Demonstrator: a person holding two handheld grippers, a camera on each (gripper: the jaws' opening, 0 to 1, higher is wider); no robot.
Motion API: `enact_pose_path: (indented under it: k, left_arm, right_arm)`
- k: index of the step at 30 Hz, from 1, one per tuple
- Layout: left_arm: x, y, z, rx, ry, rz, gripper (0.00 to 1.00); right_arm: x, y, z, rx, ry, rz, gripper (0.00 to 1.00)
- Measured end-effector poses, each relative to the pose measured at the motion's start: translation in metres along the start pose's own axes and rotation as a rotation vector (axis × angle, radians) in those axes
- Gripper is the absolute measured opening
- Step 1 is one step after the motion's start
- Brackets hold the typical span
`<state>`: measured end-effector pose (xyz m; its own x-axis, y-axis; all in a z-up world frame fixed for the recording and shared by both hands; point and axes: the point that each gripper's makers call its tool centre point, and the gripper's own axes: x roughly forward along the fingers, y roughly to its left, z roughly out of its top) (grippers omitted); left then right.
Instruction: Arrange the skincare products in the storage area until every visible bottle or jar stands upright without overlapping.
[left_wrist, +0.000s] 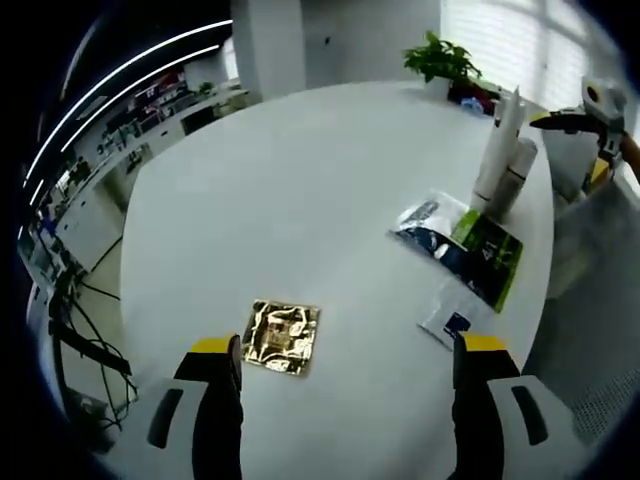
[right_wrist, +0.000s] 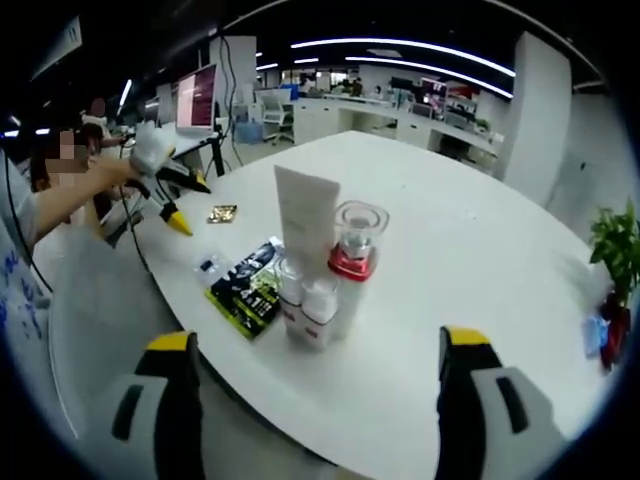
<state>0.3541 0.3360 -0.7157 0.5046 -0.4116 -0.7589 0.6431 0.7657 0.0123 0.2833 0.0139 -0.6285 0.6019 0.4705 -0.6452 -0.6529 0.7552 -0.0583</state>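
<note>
Bottles (right_wrist: 320, 290) stand upright, clustered; both claws gape empty.

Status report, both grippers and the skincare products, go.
Left gripper open, empty, over the gold sachet. Right gripper open, empty, facing the upright tube and bottles. Flat packets beside them, nothing blocking.

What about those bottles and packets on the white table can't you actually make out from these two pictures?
- Right gripper view: the print on the white tube and small white bottles is too small and blurred to read.
- Right gripper view: the clear-capped bottle has its lower body hidden behind those bottles.
- Left gripper view: the gold sachet shows glare, with no legible label.
- Left gripper view: the dark packets overlap, hiding their edges.
</note>
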Motion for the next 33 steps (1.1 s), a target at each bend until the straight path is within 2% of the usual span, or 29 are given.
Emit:
enact_pose_path:
  k: [6, 23, 33]
  left_arm:
    - [0.008, 0.021, -0.006, -0.036, 0.029, 0.005, 0.81]
    - [0.021, 0.021, -0.014, -0.055, 0.111, -0.009, 0.76]
    - [0.026, 0.022, -0.02, -0.102, 0.158, -0.012, 0.73]
  right_arm:
    - [0.001, 0.0, -0.003, 0.008, 0.009, -0.001, 1.0]
    - [0.001, -0.004, -0.007, 0.023, 0.02, -0.013, 1.0]
    - [0.001, -0.008, -0.007, 0.032, 0.024, -0.021, 1.0]
